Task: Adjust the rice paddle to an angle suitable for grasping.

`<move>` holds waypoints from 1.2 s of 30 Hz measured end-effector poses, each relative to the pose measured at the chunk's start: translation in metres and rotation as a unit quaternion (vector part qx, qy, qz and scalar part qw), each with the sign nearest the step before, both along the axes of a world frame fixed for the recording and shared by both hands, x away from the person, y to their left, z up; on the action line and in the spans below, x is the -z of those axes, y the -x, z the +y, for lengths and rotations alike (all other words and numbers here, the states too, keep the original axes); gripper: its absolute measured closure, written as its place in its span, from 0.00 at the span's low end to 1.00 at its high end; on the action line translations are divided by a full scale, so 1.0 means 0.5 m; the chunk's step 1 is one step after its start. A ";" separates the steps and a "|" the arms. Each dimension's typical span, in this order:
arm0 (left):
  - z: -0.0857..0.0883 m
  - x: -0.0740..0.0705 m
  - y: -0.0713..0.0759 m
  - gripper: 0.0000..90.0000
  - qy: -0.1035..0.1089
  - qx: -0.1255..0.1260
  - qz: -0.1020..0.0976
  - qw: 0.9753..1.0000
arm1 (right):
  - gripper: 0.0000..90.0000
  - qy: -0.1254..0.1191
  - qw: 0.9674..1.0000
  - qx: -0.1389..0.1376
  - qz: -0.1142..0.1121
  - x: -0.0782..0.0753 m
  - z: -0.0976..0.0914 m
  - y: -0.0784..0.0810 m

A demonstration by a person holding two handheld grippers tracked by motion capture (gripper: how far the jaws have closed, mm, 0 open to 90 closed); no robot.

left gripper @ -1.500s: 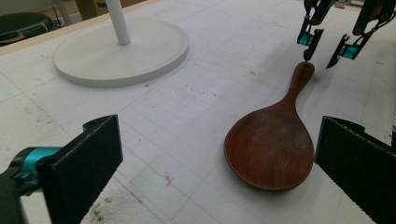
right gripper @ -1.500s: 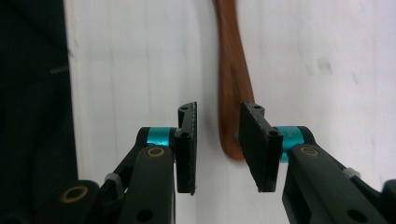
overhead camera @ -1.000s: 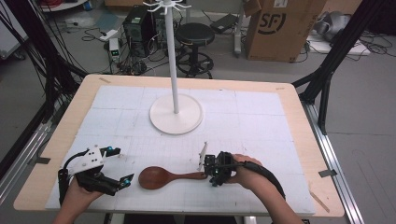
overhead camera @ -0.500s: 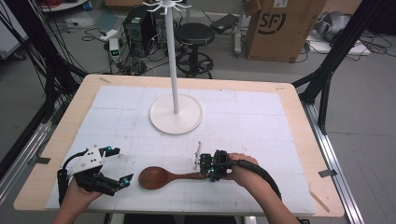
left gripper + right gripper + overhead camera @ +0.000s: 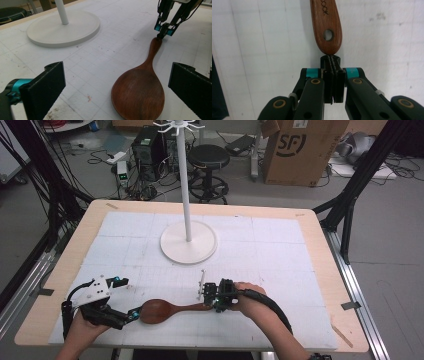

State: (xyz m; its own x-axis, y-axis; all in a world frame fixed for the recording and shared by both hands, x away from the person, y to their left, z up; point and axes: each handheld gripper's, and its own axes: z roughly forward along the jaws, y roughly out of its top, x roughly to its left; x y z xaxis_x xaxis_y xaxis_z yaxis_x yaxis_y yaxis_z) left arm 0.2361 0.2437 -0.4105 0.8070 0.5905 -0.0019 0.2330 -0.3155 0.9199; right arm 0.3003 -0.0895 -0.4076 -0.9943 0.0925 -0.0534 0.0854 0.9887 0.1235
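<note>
A dark wooden spoon (image 5: pixel 165 311) lies flat on the white mat near the table's front edge, bowl to the left. My right gripper (image 5: pixel 211 305) is shut with nothing between its jaws, and its tips (image 5: pixel 331 60) rest against the end of the spoon's handle (image 5: pixel 325 22), just below the hanging hole. The left gripper view shows those tips (image 5: pixel 163 32) at the handle's far end. My left gripper (image 5: pixel 126 298) stands wide open at the front left. The spoon's bowl (image 5: pixel 138 95) lies just ahead of its jaws, nearer the right-hand one, touching neither.
A white stand with a round base (image 5: pixel 188 242) and a tall pole (image 5: pixel 183 175) sits at the middle of the mat (image 5: pixel 260 250). Its base (image 5: pixel 63 30) shows beyond my left gripper. The table's front edge runs close below both hands.
My right gripper has slid left along the table with its tips at the handle's end, and the spoon has shifted left toward my left gripper. The left gripper has stayed put.
</note>
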 end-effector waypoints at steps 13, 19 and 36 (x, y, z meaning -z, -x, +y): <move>0.001 -0.001 0.000 0.02 0.000 0.000 0.000 1.000 | 0.99 -0.012 1.000 0.009 0.001 0.000 0.018 -0.011; 0.004 -0.002 -0.002 0.02 0.002 0.002 0.004 1.000 | 0.99 -0.039 0.999 0.037 -0.006 -0.018 -0.011 -0.012; 0.010 -0.015 -0.003 0.02 0.014 -0.007 0.007 1.000 | 0.36 -0.224 0.965 0.137 -0.011 -0.061 -0.190 0.025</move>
